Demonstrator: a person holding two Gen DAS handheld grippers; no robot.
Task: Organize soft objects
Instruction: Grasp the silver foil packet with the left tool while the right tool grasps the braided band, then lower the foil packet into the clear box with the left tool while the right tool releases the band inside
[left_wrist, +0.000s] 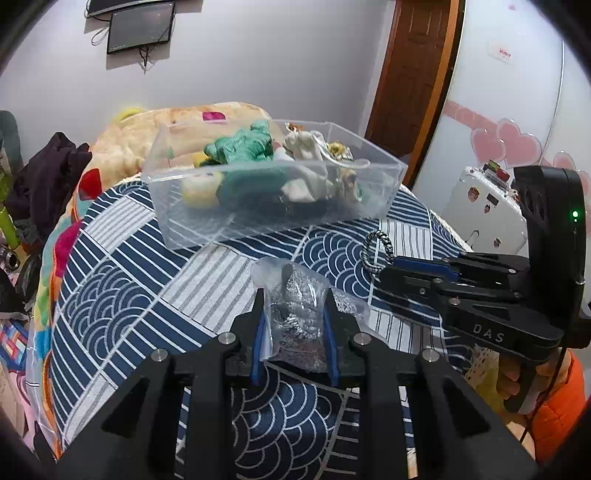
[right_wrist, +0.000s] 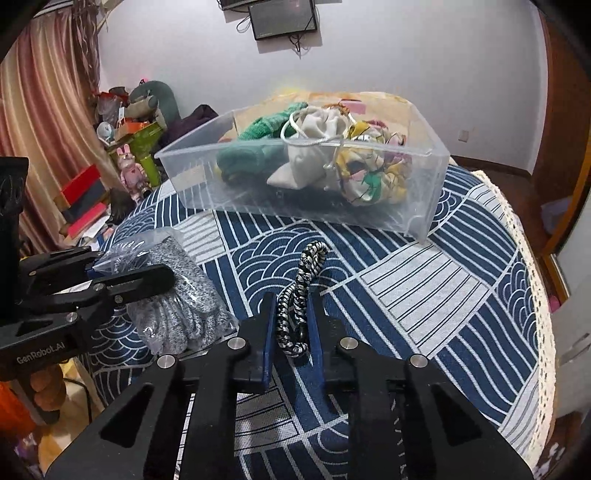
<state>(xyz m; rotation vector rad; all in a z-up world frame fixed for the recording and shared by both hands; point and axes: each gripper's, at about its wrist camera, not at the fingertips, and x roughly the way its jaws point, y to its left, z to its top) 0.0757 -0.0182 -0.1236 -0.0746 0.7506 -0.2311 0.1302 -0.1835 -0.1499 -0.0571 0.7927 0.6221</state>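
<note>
My left gripper (left_wrist: 293, 301) is shut on a clear plastic bag of grey knitted gloves (left_wrist: 297, 321), which rests on the bed near the front. From the right wrist view the same bag (right_wrist: 177, 295) lies at the left with the left gripper (right_wrist: 136, 267) closed across it. My right gripper (right_wrist: 293, 299) is shut on a black-and-white braided cord (right_wrist: 310, 258), whose loop sticks out ahead of the fingers. That cord (left_wrist: 373, 247) also shows at the right gripper's tips (left_wrist: 388, 275). Behind both stands a clear plastic bin (left_wrist: 258, 170) holding a green knitted piece (left_wrist: 240, 147), a white drawstring pouch (right_wrist: 321, 125) and patterned cloth (right_wrist: 369, 177).
The bed cover (right_wrist: 424, 280) is navy and white with wave and stripe patches, lace-edged at the right. A quilt (left_wrist: 147, 133) is piled behind the bin. A white suitcase (left_wrist: 487, 206) stands right of the bed; boxes and toys (right_wrist: 125, 155) crowd the left side.
</note>
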